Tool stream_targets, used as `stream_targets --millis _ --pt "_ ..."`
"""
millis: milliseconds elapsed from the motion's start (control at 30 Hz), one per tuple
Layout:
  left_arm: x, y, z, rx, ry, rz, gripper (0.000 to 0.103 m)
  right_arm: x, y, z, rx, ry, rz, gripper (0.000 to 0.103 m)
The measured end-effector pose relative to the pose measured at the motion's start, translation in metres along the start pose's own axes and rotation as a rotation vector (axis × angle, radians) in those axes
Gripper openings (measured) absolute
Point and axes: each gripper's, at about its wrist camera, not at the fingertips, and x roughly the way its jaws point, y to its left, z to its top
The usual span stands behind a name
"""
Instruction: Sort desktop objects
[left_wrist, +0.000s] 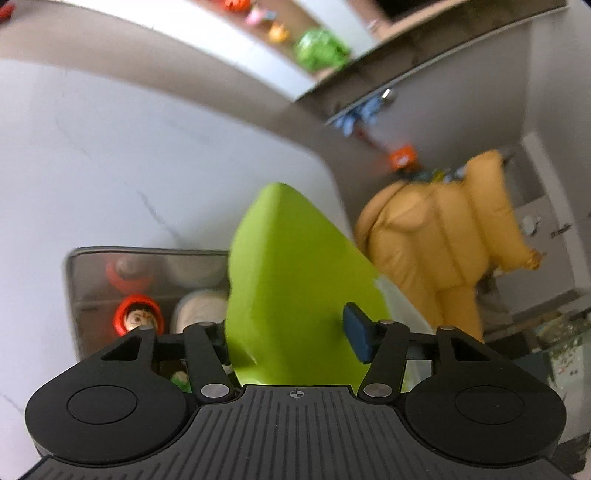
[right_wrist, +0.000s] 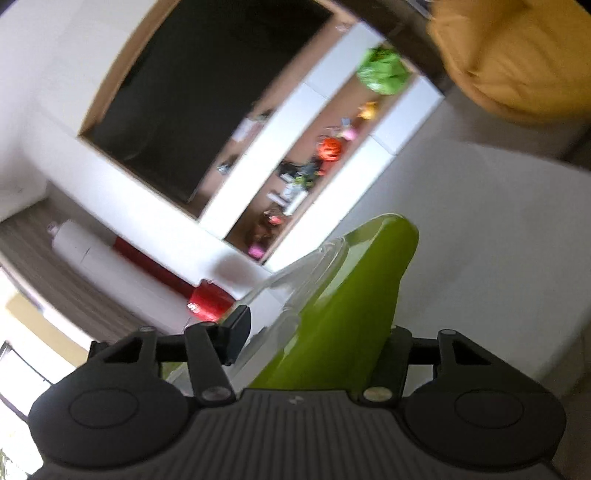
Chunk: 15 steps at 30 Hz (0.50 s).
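Lime-green plastic fills the middle of both wrist views: a smooth, rigid green lid (left_wrist: 295, 280) with a clear plastic edge, lifted above the white table (left_wrist: 110, 177). In the left wrist view it stands between the fingers of the left gripper (left_wrist: 291, 332), tapering toward 12 o'clock; the blue pad (left_wrist: 357, 330) presses on its right face and the other finger is mostly hidden behind its left edge, so the gripper is pinching the lid. In the right wrist view the same green lid (right_wrist: 343, 314) runs up toward 1 o'clock between the fingers of the right gripper (right_wrist: 314, 332); the left finger (right_wrist: 236, 332) lies against the clear part, the other finger is hidden behind the green, and the grip looks closed on it.

At 9 o'clock from the lid in the left view sits a grey tray (left_wrist: 74, 280) on the table, holding a small figure with a red hood (left_wrist: 138, 317) and a pale round object (left_wrist: 199, 306). At 3 o'clock hangs a mustard puffer jacket (left_wrist: 443, 240). Blurred shelves with toys (right_wrist: 325, 147) show in the right view, and a red and white cylinder (right_wrist: 147, 266) lies at 9 o'clock.
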Motion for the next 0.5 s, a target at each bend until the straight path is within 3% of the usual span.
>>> stream_targets --millis 133,300,500 --pt "-0.054 0.005 -0.013 0.014 -0.126 0.007 0.06 0.033 0.021 0.02 -0.052 0.074 0.096 0.059" --pt "-0.102 0.033 -0.058 -0.01 -0.221 0.05 0.068 0.088 0.035 0.012 -0.084 0.182 0.21 0.059" --pt "-0.089 0.095 -0.099 -0.22 -0.128 0.039 0.069 0.138 0.027 -0.005 -0.034 0.328 0.166 0.055"
